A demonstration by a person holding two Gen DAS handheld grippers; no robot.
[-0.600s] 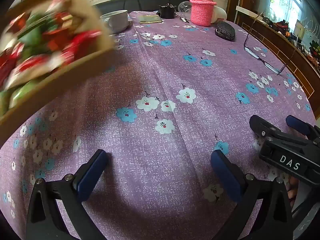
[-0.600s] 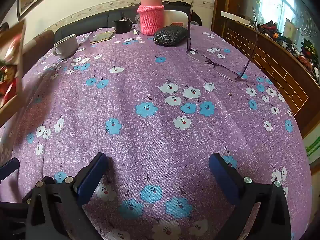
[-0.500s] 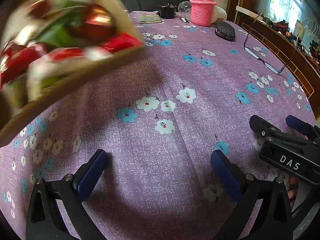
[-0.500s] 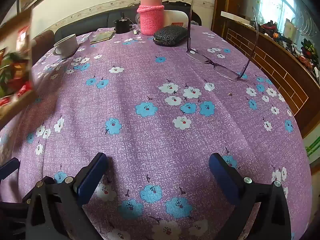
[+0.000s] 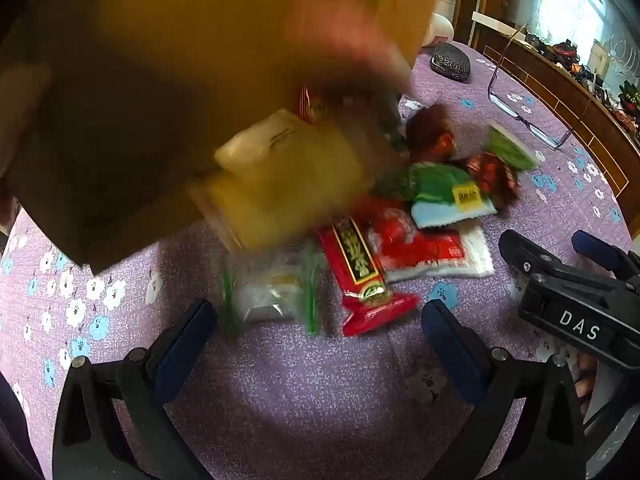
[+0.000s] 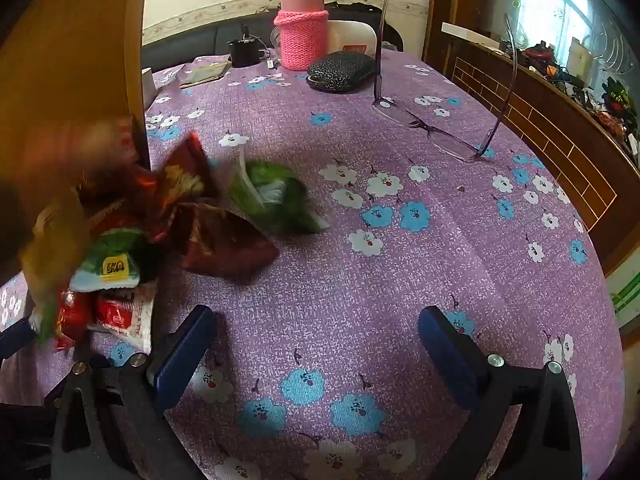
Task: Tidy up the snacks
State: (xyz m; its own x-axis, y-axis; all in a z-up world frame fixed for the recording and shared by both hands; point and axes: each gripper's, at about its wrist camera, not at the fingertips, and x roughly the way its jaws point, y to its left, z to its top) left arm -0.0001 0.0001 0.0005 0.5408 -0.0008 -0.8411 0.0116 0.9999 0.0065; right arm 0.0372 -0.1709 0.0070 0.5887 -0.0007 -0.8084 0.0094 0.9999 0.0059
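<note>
The left gripper (image 5: pixel 316 336) hangs over the purple tablecloth (image 5: pixel 320 400) with its blue pads spread wide and nothing between them; the right gripper (image 6: pixel 316 340) is the same — jaws fully apart, only cloth under the gap. In the left view the right gripper's black body with the "DAS" label sits at about 4 o'clock, just beside the left one.

A brown box (image 5: pixel 180 60) fills the upper left of the left view, tipped over, badly blurred, with a blurred hand (image 5: pixel 348 36) across it at 12 o'clock. Snack packets lie scattered below its mouth: a pale yellow packet (image 5: pixel 280 168) at the box's edge, a clear packet with green stripes (image 5: pixel 276 292) just ahead of the left pads, a red packet with a black label (image 5: pixel 360 272) to its right, a red-and-white packet (image 5: pixel 432 248) next to that, a green packet with a yellow tag (image 5: pixel 444 188) overlapping it at 1 o'clock, and dark red packets (image 5: pixel 492 176) beyond. In the right view the heap lies at 9 o'clock, with a green packet (image 6: pixel 272 196) blurred, slightly apart toward the centre.

Glasses (image 6: pixel 440 132) stand at 1 o'clock, a dark case (image 6: pixel 340 72) and a flask in a pink knitted sleeve (image 6: pixel 302 32) at 12 o'clock
</note>
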